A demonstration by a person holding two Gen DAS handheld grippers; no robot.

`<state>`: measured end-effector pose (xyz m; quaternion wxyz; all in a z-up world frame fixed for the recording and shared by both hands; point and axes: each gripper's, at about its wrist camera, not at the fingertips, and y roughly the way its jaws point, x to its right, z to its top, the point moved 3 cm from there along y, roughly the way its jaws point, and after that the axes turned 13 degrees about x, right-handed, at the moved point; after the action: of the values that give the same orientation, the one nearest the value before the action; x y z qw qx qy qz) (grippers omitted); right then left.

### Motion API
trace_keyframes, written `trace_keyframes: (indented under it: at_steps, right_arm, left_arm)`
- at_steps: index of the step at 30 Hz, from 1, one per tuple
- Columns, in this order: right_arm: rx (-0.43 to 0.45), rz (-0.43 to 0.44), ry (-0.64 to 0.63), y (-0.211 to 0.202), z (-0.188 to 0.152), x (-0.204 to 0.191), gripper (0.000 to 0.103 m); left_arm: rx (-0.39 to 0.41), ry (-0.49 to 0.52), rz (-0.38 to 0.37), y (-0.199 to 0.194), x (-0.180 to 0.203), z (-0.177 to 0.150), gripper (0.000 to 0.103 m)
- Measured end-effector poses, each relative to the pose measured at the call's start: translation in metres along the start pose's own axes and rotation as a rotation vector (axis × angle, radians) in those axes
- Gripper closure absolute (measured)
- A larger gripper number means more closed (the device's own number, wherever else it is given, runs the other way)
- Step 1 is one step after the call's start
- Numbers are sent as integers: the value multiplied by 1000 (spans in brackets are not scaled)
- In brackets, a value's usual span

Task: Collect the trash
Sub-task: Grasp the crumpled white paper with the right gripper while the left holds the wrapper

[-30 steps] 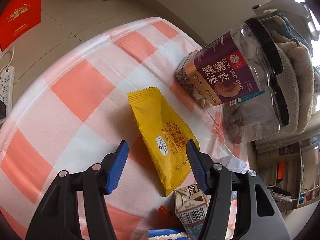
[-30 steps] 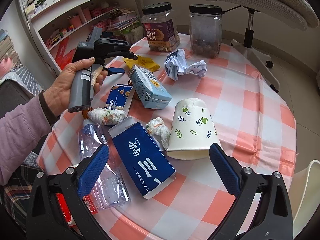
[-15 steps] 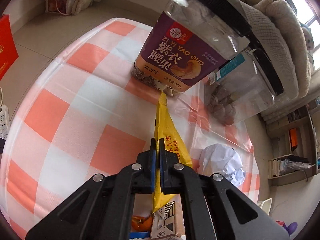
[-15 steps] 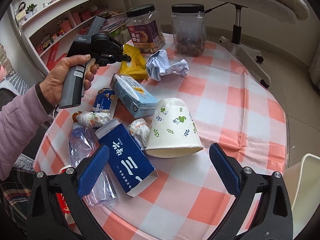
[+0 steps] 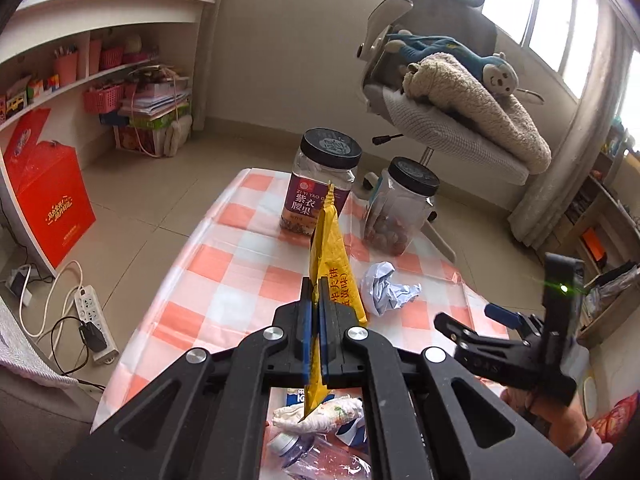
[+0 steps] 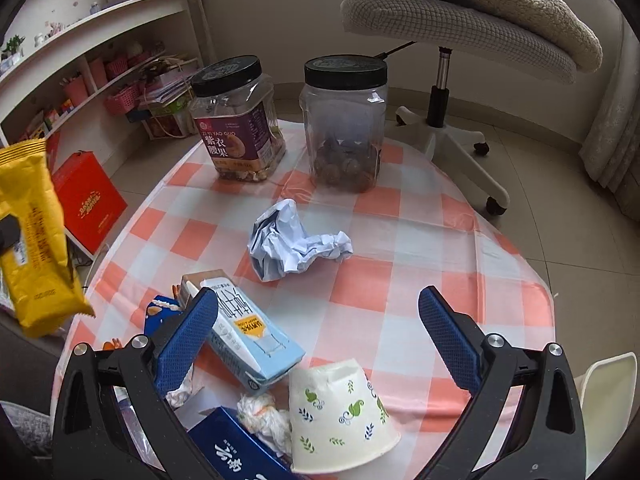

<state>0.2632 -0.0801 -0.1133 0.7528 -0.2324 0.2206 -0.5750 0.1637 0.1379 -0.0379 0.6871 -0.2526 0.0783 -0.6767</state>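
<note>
My left gripper (image 5: 316,300) is shut on a yellow snack packet (image 5: 330,256) and holds it in the air above the checked table (image 5: 240,256). The packet also hangs at the left edge of the right wrist view (image 6: 34,236). My right gripper (image 6: 318,316) is open and empty, above a light blue carton (image 6: 248,336) and an upturned paper cup (image 6: 338,412). It also shows at the right of the left wrist view (image 5: 472,322). A crumpled white paper (image 6: 292,240) lies mid-table. A dark blue carton (image 6: 236,448) and a tissue wad (image 6: 264,412) lie at the near edge.
Two black-lidded jars, one with a purple label (image 6: 240,128) and one clear (image 6: 344,124), stand at the table's far side. An office chair (image 6: 460,40) stands behind. Shelves (image 5: 80,80) and a red bag (image 5: 48,188) are at left. A white bin (image 6: 608,396) is at right.
My left gripper shut on the yellow packet and lifted it off the table, to the left. My right gripper moved forward over the table, still open.
</note>
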Motion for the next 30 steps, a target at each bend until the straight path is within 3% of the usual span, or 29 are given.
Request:
trace_keyframes:
  at_steps: [3,7,10,11,13,14,15,22,30]
  right_arm:
    - [-13,-5,-28,29,8,-14,7]
    - [-47,-15,-51,68,8,-26,7]
    - [-66,-9,-55,88,5,-34,7]
    - [-73,-14,-64,94,3,-37,11]
    - [-107,-17,-84,105,-2,-40,37]
    - [-141,-4,-76,110,-6,-40,63]
    - [-154,-7,-62,111,-9,-38,66]
    - [-67,29,32,71,0,-26,69]
    - [19,15,52,4,18,-15,69]
  left_arm:
    - [-8,-29,-50,-5,-1,7,100]
    - [45,28,-2,-19,-11,15,100]
    - [21,-28,-25,-19,-24,15,100]
    - [11,-39,-31,-19,-26,15,100]
    - [8,-31,-21,-18,-28,14,100]
    - [8,-19,-12,-18,-28,13,100]
    - [8,-8,-5,-17,-27,12,100]
    - [7,0,0,-16,-24,8,100]
    - [15,18,-23,-23,-12,5,100]
